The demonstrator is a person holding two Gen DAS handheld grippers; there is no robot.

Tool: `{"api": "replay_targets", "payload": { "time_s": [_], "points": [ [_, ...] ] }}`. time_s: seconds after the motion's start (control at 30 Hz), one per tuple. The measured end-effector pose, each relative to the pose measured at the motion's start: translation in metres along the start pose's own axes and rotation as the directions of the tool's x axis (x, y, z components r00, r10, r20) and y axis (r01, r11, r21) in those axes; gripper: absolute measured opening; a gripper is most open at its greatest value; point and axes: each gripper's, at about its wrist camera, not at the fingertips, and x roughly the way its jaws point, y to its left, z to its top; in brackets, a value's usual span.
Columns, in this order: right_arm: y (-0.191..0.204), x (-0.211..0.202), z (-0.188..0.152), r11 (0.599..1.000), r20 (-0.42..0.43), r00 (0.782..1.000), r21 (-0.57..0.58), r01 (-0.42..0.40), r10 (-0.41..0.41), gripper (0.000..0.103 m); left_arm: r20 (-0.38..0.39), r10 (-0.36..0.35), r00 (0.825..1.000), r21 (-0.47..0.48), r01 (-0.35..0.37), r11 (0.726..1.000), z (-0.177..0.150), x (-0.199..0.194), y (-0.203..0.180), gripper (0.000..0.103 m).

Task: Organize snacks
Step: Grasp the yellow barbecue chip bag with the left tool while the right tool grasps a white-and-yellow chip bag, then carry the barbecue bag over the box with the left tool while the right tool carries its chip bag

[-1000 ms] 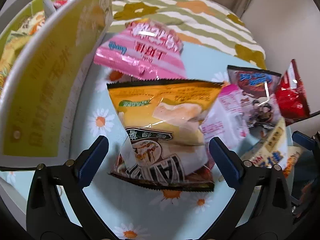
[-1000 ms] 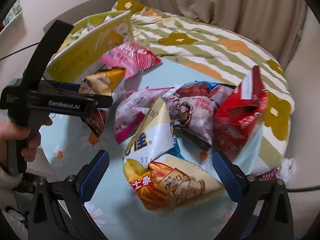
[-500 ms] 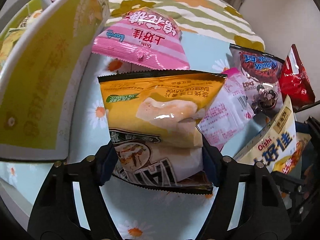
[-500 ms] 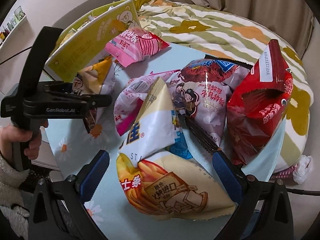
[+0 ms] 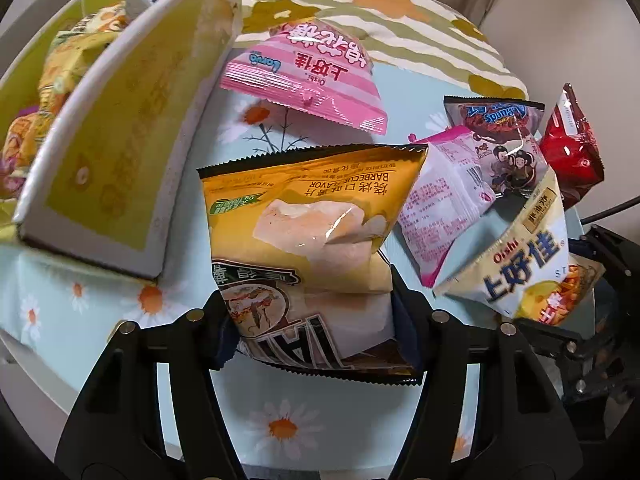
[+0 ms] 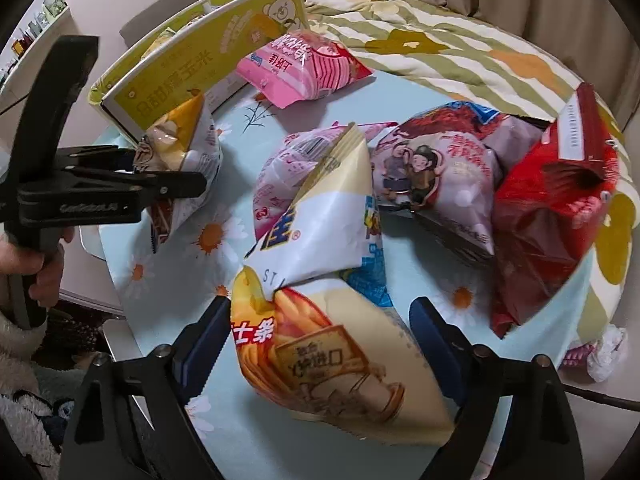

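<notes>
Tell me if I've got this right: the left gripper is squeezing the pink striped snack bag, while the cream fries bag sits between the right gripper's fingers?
Not quite. The left wrist view shows the left gripper squeezing the yellow barbecue chips bag; the pink striped snack bag lies untouched farther back, beside the yellow box. The cream fries bag does sit between the right gripper's fingers.
</notes>
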Motion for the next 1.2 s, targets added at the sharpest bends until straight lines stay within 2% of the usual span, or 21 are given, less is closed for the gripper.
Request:
{"api": "replay_targets", "payload": {
  "time_s": [0.1,0.33,0.47,0.77,0.97,1.2],
  "points": [
    [0.0,0.001,0.0,1.0,0.006,1.0,0.011,-0.019,0.019,0.085,0.008,0.0,1.0,0.003,0.0,1.0,-0.004,-0.009,-0.001,0.062],
    [0.005,-0.005,-0.004,0.999,0.015,0.999,0.01,-0.043,0.042,0.064,0.03,-0.01,1.0,0.008,0.01,1.0,-0.004,-0.027,-0.005,0.062],
    [0.01,-0.011,-0.009,0.999,0.028,0.999,0.021,-0.039,0.038,0.057,0.041,-0.025,0.999,0.019,0.025,1.0,-0.002,-0.036,-0.009,0.062],
    [0.023,-0.055,-0.007,0.995,0.107,0.994,0.088,-0.044,0.035,0.055,0.109,-0.071,0.991,0.044,0.067,0.997,0.005,-0.087,-0.021,0.062],
    [0.04,-0.087,0.023,0.993,0.186,0.982,0.102,-0.065,0.046,0.055,0.186,-0.085,0.979,0.022,0.082,0.996,0.022,-0.13,-0.005,0.062],
    [0.074,-0.102,0.095,0.99,0.281,0.959,0.118,-0.08,0.044,0.055,0.294,-0.073,0.953,-0.003,0.077,0.997,0.059,-0.175,0.053,0.062]
  ]
}}
